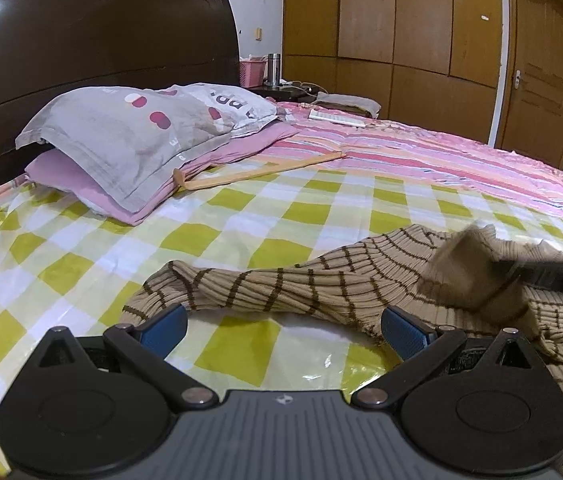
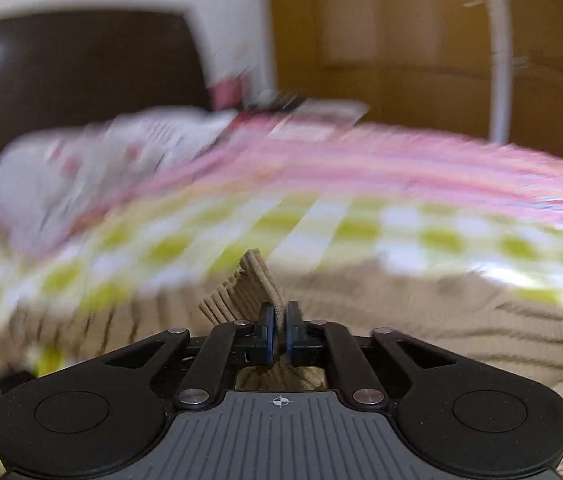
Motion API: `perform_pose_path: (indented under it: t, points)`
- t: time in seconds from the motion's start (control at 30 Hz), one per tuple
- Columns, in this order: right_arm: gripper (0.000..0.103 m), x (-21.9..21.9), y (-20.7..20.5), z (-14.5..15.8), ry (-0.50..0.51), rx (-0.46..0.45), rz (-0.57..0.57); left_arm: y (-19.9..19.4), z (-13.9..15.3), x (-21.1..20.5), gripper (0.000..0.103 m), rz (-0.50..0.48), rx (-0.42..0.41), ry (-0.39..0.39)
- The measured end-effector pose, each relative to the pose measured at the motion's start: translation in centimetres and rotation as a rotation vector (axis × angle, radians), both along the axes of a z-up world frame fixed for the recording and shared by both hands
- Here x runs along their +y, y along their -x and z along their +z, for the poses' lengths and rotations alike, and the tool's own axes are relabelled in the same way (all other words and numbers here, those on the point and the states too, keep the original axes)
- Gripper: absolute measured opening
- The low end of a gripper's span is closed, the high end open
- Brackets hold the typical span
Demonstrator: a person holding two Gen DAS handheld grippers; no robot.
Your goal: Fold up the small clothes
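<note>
Fingers: our right gripper pinches sweater cuff; left gripper spread, empty.
Axis: sleeve runs crosswise just ahead of left.

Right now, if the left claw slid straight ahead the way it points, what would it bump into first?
Probably the beige striped sweater: its sleeve lies right across the front of the open left claw, just past the tips. Only a bit of the checkered sheet shows between them, though depth is hard to judge.

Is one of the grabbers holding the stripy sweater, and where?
Yes. The right gripper pinches the beige sweater by its ribbed edge. The left gripper is open, holding nothing.
</note>
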State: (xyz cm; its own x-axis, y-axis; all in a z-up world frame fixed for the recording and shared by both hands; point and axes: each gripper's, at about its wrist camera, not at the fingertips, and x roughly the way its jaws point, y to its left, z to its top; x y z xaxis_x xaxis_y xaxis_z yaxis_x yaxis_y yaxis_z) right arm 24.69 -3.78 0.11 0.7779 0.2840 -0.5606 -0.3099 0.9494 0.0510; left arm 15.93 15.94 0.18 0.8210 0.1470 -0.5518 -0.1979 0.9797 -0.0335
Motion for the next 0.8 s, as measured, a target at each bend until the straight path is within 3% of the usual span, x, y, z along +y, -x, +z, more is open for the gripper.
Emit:
perform_pose_path:
  t: [0.1,0.13,0.33,0.47,0.6,0.8]
  points:
    - [0.013,1.7,0.1,-2.6,-0.011,0.143,0.122,0.2,0.0,0.5,0.103,0.01,-0.002,0.004]
    - [0.014,2.0,0.6,-2.9,-0.016,0.148,0.133,0.3,0.1,0.7,0.103,0.015,-0.007,0.008]
    - [0.017,2.3,2.6,-2.3,0.002,0.138,0.248,0.5,0.3,2.1,0.103,0.043,-0.007,0.06]
    - [0.024,1.5,2.6,-0.9,-0.017,0.126,0.262,0.8,0.5,2.4,0.103,0.048,-0.014,0.064]
    - [0.029,0.3,1.4,0.5,-0.096,0.094,0.238,1.0,0.7,2.5,0.103,0.051,-0.028,0.049]
    - [0.031,1.0,-2.1,-1.3,0.105,0.132,0.246,0.6,0.3,2.7,0.103,0.055,-0.018,0.032]
